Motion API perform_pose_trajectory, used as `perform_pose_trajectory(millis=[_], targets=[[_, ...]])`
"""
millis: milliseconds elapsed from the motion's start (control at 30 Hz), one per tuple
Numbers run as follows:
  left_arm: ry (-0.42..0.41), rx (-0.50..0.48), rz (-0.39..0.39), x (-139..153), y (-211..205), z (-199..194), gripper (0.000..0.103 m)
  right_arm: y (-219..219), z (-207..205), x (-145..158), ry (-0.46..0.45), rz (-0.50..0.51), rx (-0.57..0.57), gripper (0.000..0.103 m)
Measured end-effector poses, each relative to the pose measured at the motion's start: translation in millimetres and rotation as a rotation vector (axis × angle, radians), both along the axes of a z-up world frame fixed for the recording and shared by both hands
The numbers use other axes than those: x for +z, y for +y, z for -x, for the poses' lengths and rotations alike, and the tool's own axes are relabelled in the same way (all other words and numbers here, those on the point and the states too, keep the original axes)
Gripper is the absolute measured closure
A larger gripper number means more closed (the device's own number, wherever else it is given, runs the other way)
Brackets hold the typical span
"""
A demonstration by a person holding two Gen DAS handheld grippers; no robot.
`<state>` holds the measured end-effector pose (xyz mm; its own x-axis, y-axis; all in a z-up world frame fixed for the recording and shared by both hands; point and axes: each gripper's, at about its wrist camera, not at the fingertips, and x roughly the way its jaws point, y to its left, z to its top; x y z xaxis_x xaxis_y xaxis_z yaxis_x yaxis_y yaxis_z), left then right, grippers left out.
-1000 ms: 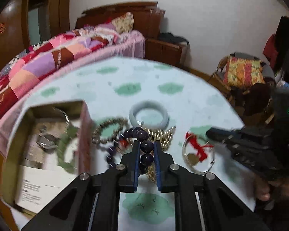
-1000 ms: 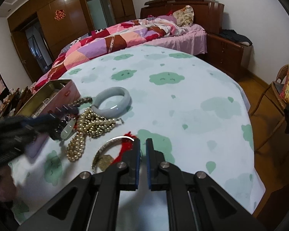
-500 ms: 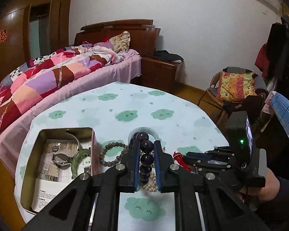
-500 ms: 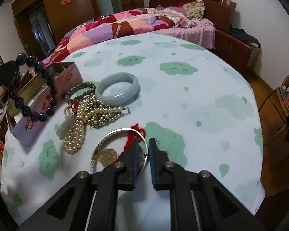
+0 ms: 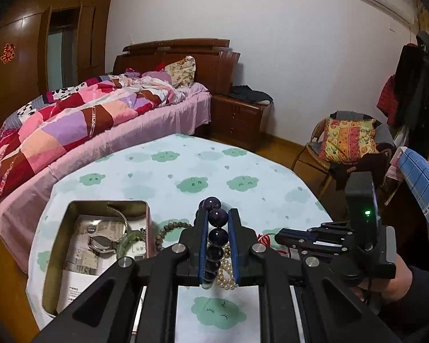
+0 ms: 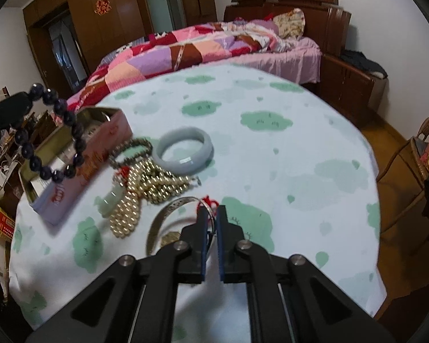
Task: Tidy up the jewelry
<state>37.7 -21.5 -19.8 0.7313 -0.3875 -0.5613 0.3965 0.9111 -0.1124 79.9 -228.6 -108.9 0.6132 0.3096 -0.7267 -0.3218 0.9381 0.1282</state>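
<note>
My left gripper is shut on a dark purple bead bracelet and holds it in the air above the table; the bracelet also hangs at the left of the right wrist view. My right gripper is shut on a silver bangle with a red string, low over the tablecloth. An open pink tin holds a watch and a green bangle. On the cloth lie a pale jade bangle, a pearl necklace, a brown bead bracelet and a jade pendant.
The round table has a white cloth with green clouds. A bed with a patchwork quilt stands behind it. A nightstand and a chair with a cushion stand at the right. Clutter sits on the floor at the left.
My left gripper has lifted the purple bead bracelet up off the table. My right gripper has moved forward and closed on the silver bangle's rim.
</note>
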Motion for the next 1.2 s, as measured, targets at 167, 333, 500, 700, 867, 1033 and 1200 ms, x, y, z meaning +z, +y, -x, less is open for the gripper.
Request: perform_pose_trajectory(millis=[167,333,500,700,867,1033,1200], targets=[[-0.025,0.011,0.009,10,7,3,0.090,4,6,24,-0.056,-0.016,0.004,0.096],[-0.049,0.031,0.016,21,21,4,0.090,15,7,47,-0.109,-0.021,0.027,0.096],[-0.061,0.075,0.022,26,43,1,0.090,35,3,63,-0.143,-0.012,0.068,0.096],[-0.045,0.135,0.027,18,67,-7,0.090,69,-6,75,-0.167,-0.017,0.134,0.096],[-0.017,0.178,0.031,5,87,-15,0.090,101,-15,78,-0.170,-0.032,0.191,0.096],[0.017,0.217,0.031,-10,104,-24,0.090,133,-23,71,-0.159,-0.037,0.246,0.096],[0.039,0.240,0.028,-21,114,-31,0.090,155,-26,59,-0.138,-0.035,0.284,0.096]])
